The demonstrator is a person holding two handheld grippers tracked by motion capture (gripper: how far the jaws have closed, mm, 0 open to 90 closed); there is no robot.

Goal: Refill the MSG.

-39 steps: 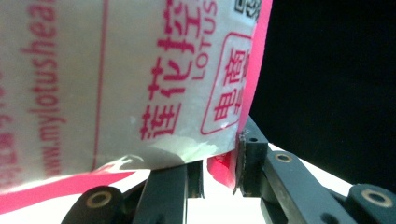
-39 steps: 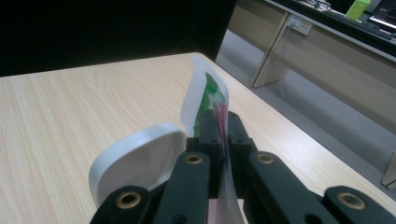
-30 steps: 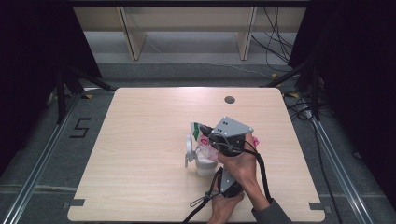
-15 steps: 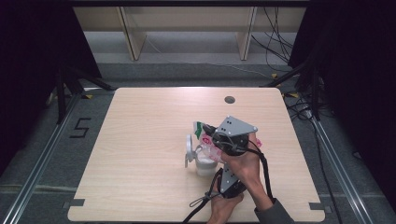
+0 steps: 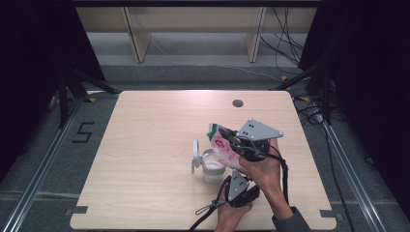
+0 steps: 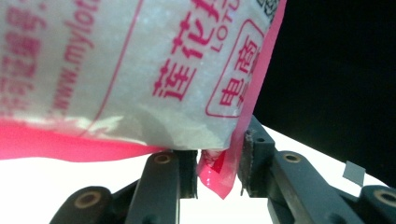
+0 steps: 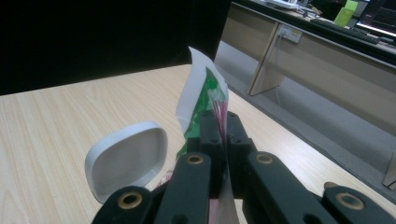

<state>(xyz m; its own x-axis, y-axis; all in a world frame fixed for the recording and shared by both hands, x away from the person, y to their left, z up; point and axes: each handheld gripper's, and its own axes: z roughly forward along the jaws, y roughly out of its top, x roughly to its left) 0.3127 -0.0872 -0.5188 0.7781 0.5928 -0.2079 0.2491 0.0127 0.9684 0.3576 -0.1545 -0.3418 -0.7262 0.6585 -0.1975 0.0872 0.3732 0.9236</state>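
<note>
While right claw [image 7: 223, 140] pinches pouch [image 5: 223, 147] edge, left claw [image 6: 218, 170] loosened around its corner, table [image 5: 145, 145] broadly free.

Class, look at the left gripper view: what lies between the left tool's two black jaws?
In the left gripper view, a pink bottom corner of the sugar bag hangs between the left tool's jaws, which have just been opening; the pads stand apart from it.
</note>
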